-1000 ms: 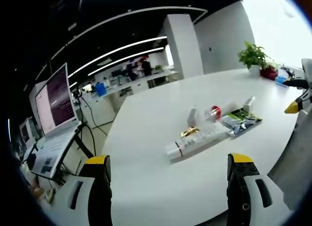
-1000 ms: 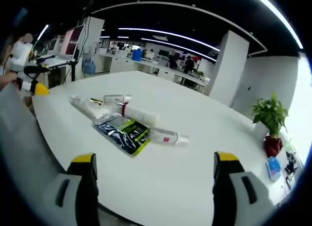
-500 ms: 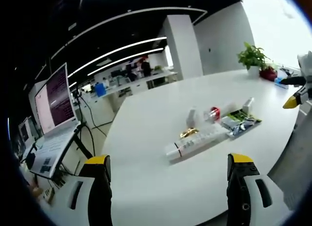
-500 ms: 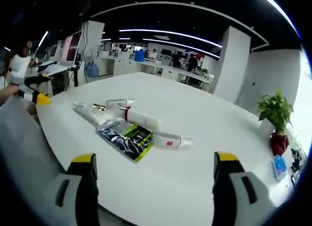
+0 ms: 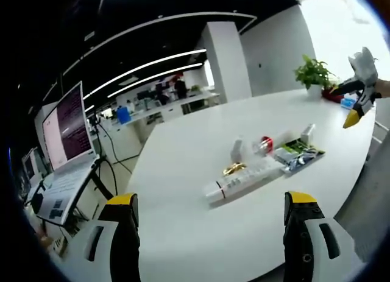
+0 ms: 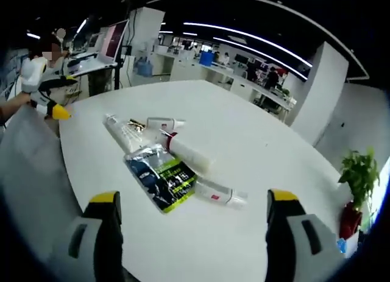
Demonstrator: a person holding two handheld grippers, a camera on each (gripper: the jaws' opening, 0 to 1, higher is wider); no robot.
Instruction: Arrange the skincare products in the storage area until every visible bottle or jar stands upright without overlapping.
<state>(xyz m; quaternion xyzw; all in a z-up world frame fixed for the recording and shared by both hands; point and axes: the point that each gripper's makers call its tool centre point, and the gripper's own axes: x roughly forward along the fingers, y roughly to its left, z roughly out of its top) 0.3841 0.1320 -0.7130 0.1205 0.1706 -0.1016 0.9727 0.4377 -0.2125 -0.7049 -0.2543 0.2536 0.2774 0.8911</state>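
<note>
Skincare products [image 6: 164,157] lie in a loose cluster on the white bench [image 6: 256,148], none of them upright. In the right gripper view, a long white tube with a dark red band [image 6: 186,151] lies on its side, touching a flat sachet pack printed in green and dark blue [image 6: 161,179]. Just beside the pack's far corner lies a small clear tube with a red label [image 6: 218,193]. Another white tube [image 6: 122,131] lies at the cluster's left end, and a short white bottle [image 6: 161,123] lies near it with a gold-coloured piece beside it.

In the left gripper view the same cluster sits mid-bench: the long white tube [image 5: 237,183] nearest, the gold piece [image 5: 233,169] behind it, a red-capped item [image 5: 265,143] and the sachet pack [image 5: 297,154] to the right.

The left gripper [image 5: 210,216] hangs above the bench edge, its yellow-tipped fingers [image 5: 125,221] spread wide with nothing between them. The right gripper [image 6: 189,216] is likewise spread wide and empty, well apart from the products.

A potted plant [image 5: 314,72] stands at the bench's far side, and a laptop [image 5: 66,142] sits on a stand beside the bench.
</note>
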